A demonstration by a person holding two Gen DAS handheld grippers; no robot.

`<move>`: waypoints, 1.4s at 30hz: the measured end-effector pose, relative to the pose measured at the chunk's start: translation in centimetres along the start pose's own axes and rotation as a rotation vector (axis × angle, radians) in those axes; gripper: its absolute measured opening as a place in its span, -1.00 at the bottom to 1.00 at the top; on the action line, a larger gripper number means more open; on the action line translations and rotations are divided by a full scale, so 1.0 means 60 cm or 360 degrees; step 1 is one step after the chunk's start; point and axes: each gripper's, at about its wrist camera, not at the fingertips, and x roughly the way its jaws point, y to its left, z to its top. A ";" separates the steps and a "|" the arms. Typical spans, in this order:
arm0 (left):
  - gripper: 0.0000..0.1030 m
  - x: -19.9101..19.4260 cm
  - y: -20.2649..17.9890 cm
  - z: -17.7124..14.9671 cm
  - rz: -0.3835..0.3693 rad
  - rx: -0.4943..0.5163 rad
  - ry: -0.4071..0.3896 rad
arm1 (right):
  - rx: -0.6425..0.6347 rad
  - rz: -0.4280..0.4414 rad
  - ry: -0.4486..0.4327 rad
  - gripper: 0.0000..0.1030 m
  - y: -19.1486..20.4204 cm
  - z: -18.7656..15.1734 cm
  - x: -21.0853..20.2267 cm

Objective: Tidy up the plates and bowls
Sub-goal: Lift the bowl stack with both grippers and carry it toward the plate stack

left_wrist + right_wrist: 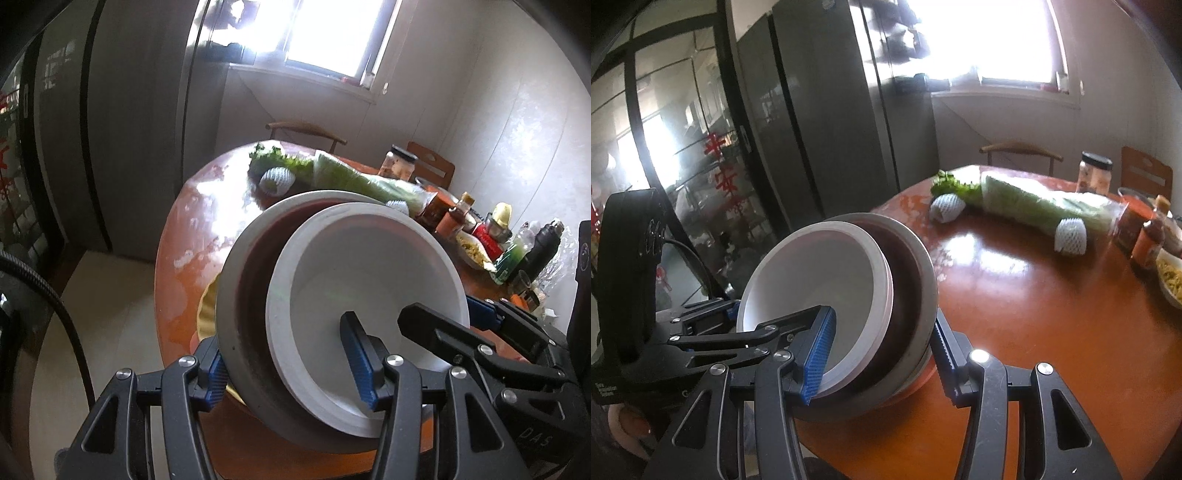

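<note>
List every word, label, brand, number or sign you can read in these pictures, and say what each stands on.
"DAS": on the black housing at the lower right of the left wrist view.
White print on the black casing: too small to read.
Red paper characters on the glass door: too blurred to read.
Labels on the sauce bottles: too blurred to read.

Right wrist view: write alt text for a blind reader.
Both grippers, the right gripper and the left gripper, clamp a white bowl nested in a grey, dark-lined bowl, tilted over a glossy orange-brown table.
</note>
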 end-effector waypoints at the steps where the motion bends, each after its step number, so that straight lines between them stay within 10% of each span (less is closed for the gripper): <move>1: 0.06 0.004 0.001 -0.002 -0.0001 -0.0004 0.0008 | 0.0001 -0.0004 0.0007 0.04 -0.001 -0.002 0.004; 42: 0.06 0.077 0.029 -0.031 0.0085 -0.0010 0.0105 | 0.0044 0.0017 0.0170 0.04 -0.012 -0.042 0.083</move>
